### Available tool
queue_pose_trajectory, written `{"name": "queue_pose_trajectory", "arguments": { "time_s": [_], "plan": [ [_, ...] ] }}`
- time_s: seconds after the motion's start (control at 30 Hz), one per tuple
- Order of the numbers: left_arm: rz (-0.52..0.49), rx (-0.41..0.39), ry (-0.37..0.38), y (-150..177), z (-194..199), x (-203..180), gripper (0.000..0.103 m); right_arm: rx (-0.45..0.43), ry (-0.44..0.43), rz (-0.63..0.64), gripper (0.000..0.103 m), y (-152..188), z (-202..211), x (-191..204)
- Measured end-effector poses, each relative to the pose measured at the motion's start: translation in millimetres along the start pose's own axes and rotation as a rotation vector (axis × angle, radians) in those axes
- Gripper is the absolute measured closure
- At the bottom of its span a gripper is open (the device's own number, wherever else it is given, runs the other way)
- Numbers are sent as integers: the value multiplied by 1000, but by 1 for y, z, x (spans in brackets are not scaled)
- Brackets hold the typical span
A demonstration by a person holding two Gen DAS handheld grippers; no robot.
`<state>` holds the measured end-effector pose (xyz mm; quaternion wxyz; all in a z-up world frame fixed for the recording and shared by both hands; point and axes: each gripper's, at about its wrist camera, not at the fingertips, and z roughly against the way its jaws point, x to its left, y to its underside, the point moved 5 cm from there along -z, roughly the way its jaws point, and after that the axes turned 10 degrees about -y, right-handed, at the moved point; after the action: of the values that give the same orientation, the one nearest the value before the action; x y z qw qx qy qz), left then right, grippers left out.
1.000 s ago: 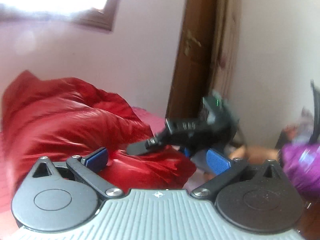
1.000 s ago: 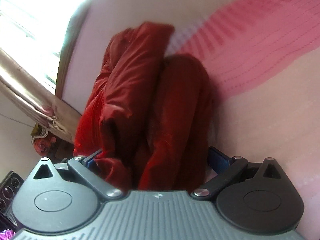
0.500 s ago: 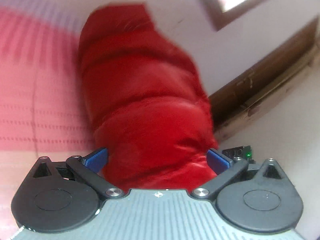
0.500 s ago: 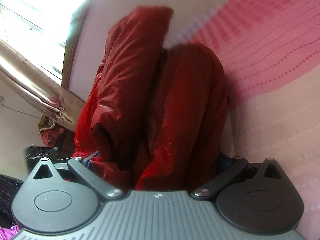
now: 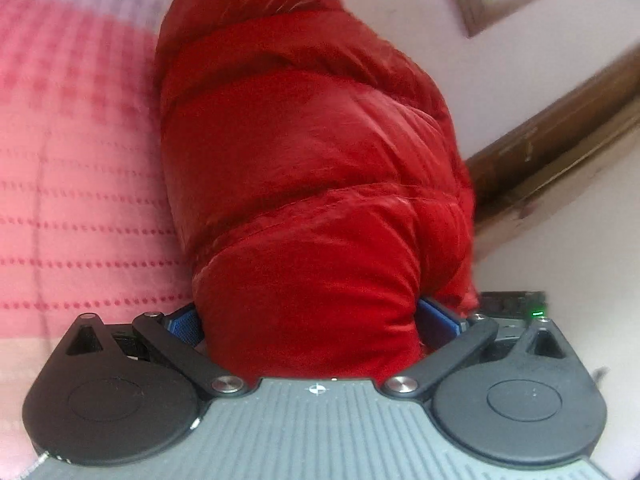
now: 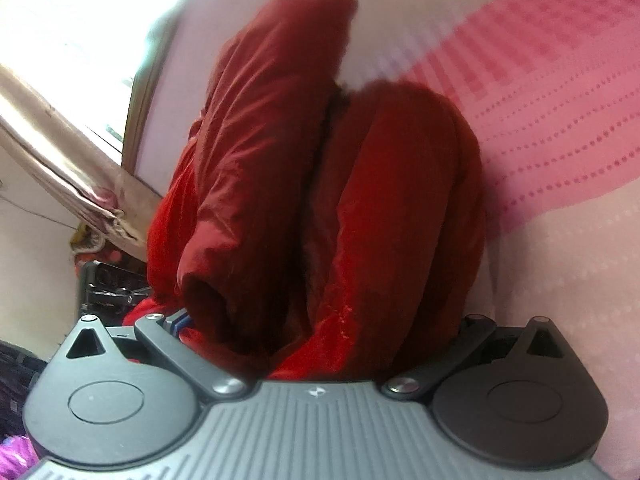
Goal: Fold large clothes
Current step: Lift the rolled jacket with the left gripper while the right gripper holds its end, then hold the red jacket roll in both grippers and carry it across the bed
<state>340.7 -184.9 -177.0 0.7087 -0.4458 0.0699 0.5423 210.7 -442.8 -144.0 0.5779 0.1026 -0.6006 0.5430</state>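
Observation:
A shiny red puffer jacket point(image 5: 312, 160) lies bundled on the pink dotted bed cover point(image 5: 72, 184). My left gripper point(image 5: 310, 322) stands wide open with the jacket's near end pushed in between its blue pads point(image 5: 184, 322). In the right wrist view the jacket point(image 6: 320, 184) shows as two thick folded rolls. My right gripper point(image 6: 320, 316) is also wide open, with both rolls filling the gap between its fingers. Its right pad is hidden by the cloth.
A pale wall and brown wooden frame point(image 5: 560, 152) run behind the jacket. A window with a beige curtain point(image 6: 60, 152) is at the left of the right wrist view. The other gripper's body point(image 6: 108, 292) shows beside the jacket. Pink bed cover point(image 6: 560, 120) spreads to the right.
My left gripper swung from facing the wall and the other gripper onto the jacket's end, which now sits between its fingers. The right gripper pushed slightly deeper into the folds.

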Motion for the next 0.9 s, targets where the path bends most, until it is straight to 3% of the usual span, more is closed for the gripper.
{"name": "queue_pose_trajectory", "arguments": {
  "time_s": [0.1,0.2,0.43,0.9],
  "plan": [
    [-130,-56,-115,6,4,-23,0,-22,36,62,0,5,0,7],
    [-199,-78,-197,8,3,-40,0,-37,76,135,6,11,3,18],
    [-317,-127,-326,12,4,-67,0,-77,96,142,7,19,9,22],
    [-366,-142,-347,9,10,-69,0,-97,91,94,3,22,9,16]
  ]
}}
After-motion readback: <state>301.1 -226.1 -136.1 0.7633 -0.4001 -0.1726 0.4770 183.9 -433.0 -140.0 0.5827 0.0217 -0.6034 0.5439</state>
